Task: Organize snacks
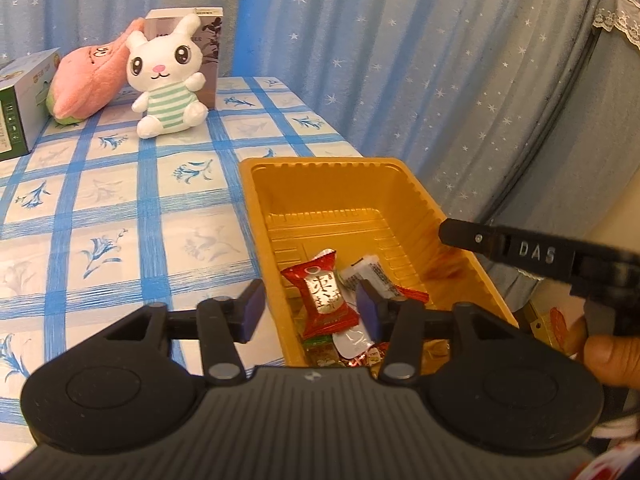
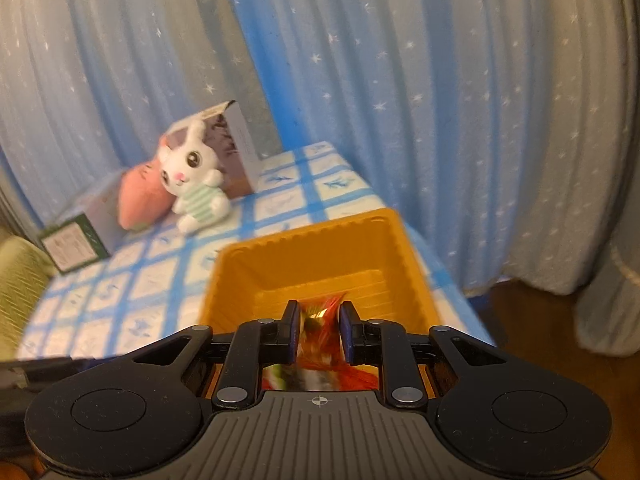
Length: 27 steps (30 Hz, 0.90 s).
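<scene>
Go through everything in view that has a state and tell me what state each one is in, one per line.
left gripper: open, straddling the tray's near-left wall
right gripper: shut on red snack packet, over the tray
orange tray: upright, uncovered, partly filled with wrapped snacks
red-and-silver candy: sealed, lying in the tray
white rabbit plush: sitting upright against a box
pink plush: leaning tilted

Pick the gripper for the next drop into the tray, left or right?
Right. The right gripper already pinches a red snack and sits over the orange tray, so it likely only needs to release. The left gripper is open and empty, straddling the tray's near-left wall.
</scene>
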Motion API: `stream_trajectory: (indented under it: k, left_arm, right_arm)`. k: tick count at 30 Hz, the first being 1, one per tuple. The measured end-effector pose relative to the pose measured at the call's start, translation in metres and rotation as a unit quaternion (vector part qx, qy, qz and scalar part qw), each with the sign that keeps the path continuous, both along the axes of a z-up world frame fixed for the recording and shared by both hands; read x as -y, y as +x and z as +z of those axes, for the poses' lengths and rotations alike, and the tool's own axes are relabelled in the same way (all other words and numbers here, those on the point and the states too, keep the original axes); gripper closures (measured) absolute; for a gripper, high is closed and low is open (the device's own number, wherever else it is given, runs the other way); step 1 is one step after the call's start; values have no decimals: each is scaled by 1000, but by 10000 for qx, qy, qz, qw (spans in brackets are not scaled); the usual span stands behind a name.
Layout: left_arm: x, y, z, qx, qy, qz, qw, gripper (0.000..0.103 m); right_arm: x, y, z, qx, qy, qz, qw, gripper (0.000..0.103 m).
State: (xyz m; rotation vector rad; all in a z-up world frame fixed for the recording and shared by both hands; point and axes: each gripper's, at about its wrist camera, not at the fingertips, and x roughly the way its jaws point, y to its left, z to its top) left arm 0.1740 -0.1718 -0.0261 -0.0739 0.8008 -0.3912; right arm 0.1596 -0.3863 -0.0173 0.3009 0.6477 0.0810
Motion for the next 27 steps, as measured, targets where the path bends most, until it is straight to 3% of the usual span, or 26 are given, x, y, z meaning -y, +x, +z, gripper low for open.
stream_trajectory:
  k: [1, 2, 3, 8, 16, 27]
  left_arm:
    - [-1, 0, 0, 15, 15, 22, 10000, 46]
    - [-3, -1, 0, 35, 29, 44, 10000, 40]
    - [-4, -2, 0, 52, 42, 63, 10000, 37]
    - [-11, -7, -2, 60, 68, 181, 9998, 16]
    - [-24, -25, 2, 56, 30, 322, 9995, 2]
    - [-40, -61, 22, 62, 137, 460, 9988, 0]
  right_arm:
    - [3, 1, 0, -34, 42, -99, 9999, 66]
    - [6, 2, 0, -30, 84, -185, 9998, 41]
    - [10, 0, 1, 21, 168, -245, 9996, 35]
    - [20, -11, 3, -28, 213, -345, 9992, 34]
    - [18, -37, 5, -220, 316, -447, 9983, 34]
    - [-3, -82, 12, -498, 268, -341, 9978, 33]
